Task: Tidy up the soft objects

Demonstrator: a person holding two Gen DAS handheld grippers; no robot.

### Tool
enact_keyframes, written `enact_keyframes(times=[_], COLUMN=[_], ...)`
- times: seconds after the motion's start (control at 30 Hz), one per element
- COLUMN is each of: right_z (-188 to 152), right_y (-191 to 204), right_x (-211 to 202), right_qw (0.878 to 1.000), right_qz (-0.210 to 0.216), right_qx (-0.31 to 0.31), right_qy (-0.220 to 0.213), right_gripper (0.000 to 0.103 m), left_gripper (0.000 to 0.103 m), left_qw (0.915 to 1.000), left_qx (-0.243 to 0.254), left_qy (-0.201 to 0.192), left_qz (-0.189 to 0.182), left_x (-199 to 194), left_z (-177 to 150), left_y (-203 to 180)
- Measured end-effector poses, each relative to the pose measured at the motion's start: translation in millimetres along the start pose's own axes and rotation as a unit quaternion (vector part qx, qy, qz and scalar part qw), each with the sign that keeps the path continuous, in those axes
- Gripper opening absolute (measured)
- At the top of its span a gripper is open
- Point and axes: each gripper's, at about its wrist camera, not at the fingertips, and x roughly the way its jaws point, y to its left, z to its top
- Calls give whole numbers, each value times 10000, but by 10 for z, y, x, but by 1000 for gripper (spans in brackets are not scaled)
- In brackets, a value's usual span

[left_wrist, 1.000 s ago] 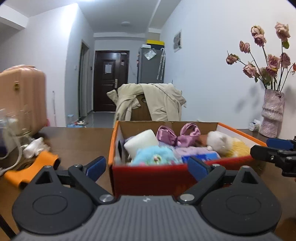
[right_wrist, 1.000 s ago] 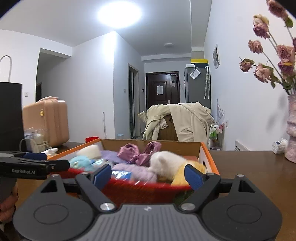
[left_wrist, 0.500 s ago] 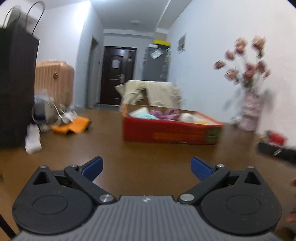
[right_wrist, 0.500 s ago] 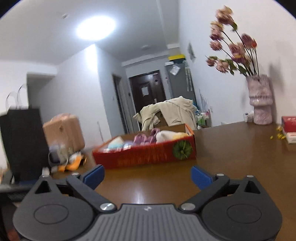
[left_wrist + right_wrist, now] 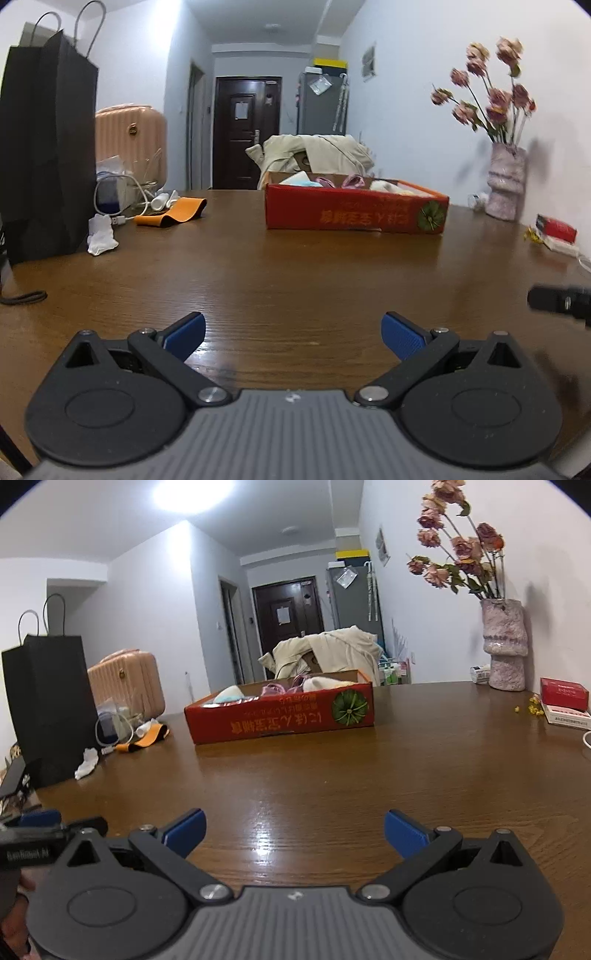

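Note:
A red cardboard box point(image 5: 354, 214) stands far back on the brown table point(image 5: 295, 273); it also shows in the right wrist view point(image 5: 280, 716). Soft toys and pink fabric point(image 5: 280, 688) fill it, only their tops showing over the rim. My left gripper point(image 5: 291, 334) is open and empty, low over the table's near part. My right gripper point(image 5: 293, 832) is open and empty, also near the front. The right gripper's tip shows at the right edge of the left wrist view point(image 5: 557, 299). The left gripper shows at the left edge of the right wrist view point(image 5: 40, 834).
A black paper bag point(image 5: 40, 155) stands at the left with a white crumpled tissue point(image 5: 100, 229), cables and an orange pouch point(image 5: 171, 216) beside it. A pink vase with dried roses point(image 5: 506, 181) and a red box point(image 5: 556, 229) sit at the right. A coat-draped chair point(image 5: 314, 155) is behind the table.
Both grippers have pulled back from the red box toward the table's front edge; the box now looks far and small. Both stay open and empty.

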Motion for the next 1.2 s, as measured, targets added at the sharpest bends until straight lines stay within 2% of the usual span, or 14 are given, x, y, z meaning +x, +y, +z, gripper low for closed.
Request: enact_keyframes(times=[0.13, 0.5, 1.2], right_z=[-17, 10, 19], right_y=[-38, -28, -72], right_x=[31, 85, 98], right_qw=[9998, 9995, 9995], right_qz=[108, -10, 8], right_qx=[69, 56, 47], right_qy=[123, 301, 324], right_gripper=[103, 103, 103], left_gripper=[103, 103, 103], left_qw=[9999, 9999, 10000], left_qx=[-93, -89, -14], left_qy=[6, 23, -5], left_qz=[57, 74, 65], left_x=[15, 19, 23], left_z=[-8, 4, -9], left_y=[25, 13, -27])
